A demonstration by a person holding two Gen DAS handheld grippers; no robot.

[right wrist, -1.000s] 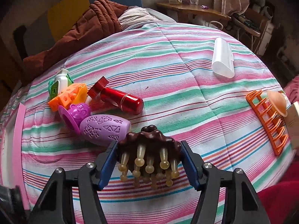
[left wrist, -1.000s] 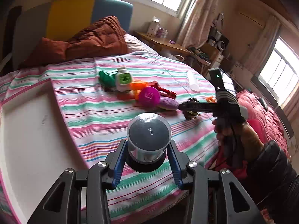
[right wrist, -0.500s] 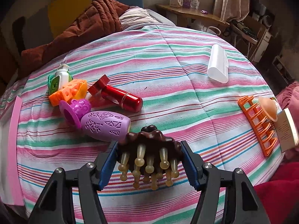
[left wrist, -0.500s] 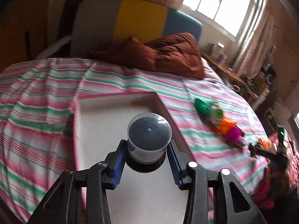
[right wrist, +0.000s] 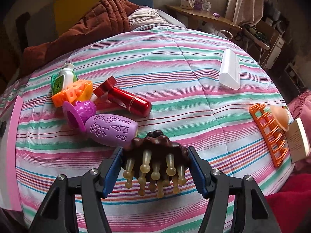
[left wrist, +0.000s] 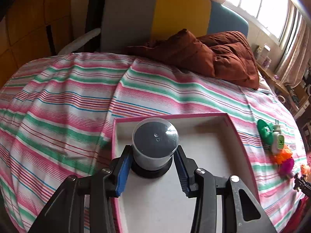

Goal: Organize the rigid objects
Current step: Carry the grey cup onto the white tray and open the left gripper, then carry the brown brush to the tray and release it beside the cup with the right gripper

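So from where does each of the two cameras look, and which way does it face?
Left wrist: it sits on the left tool, looks down at the pink-rimmed tray on the striped bed; tool closed on a clear-lidded container.
Right wrist: it sits on the right tool, looks down across the bed at scattered toys; tool closed on a brown massage brush.
Both views show the tray, the green-and-white bottle and the brown quilt.
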